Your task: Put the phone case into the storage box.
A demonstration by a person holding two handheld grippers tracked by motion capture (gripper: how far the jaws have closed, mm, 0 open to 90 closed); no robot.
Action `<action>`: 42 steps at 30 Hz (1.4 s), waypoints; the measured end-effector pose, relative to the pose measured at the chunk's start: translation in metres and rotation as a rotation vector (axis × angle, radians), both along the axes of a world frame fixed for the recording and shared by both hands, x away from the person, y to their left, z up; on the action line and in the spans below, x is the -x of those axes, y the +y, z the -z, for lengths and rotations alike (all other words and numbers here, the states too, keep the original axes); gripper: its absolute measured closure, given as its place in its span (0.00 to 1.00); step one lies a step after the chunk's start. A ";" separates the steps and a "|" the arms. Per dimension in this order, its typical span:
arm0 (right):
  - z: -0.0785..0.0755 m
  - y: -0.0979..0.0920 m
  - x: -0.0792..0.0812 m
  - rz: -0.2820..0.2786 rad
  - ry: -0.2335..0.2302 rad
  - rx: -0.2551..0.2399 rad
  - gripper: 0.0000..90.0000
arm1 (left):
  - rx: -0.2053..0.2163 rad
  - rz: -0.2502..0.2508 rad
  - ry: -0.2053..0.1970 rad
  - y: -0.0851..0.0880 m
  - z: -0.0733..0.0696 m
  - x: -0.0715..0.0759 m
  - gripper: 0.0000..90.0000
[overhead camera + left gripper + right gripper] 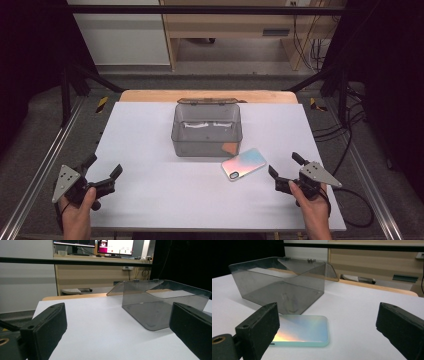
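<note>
A smoky clear plastic box (207,131) stands open in the middle of the white table, its lid folded back behind it. A phone (243,164) with an iridescent back lies flat just right of the box's front corner. My left gripper (102,171) rests at the table's near left, open and empty, and looks across at the box (160,303). My right gripper (286,165) sits at the near right, open and empty. The phone (303,331) lies just beyond its left jaw, with the box (279,283) behind it.
The white table top (160,195) has metal rails along both sides. Beyond its far edge are a wooden strip, a wooden desk (235,25) and cables (350,125) on the floor at the right. A black bar (75,262) crosses overhead.
</note>
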State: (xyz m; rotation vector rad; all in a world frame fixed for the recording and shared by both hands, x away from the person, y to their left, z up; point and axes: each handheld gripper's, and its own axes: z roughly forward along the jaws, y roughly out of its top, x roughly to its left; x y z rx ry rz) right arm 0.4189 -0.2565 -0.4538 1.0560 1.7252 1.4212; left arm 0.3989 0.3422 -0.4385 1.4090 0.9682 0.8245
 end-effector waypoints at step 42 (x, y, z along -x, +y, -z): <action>0.001 0.029 -0.092 0.063 0.400 0.192 0.98 | -0.005 0.010 0.024 -0.007 0.002 -0.003 0.03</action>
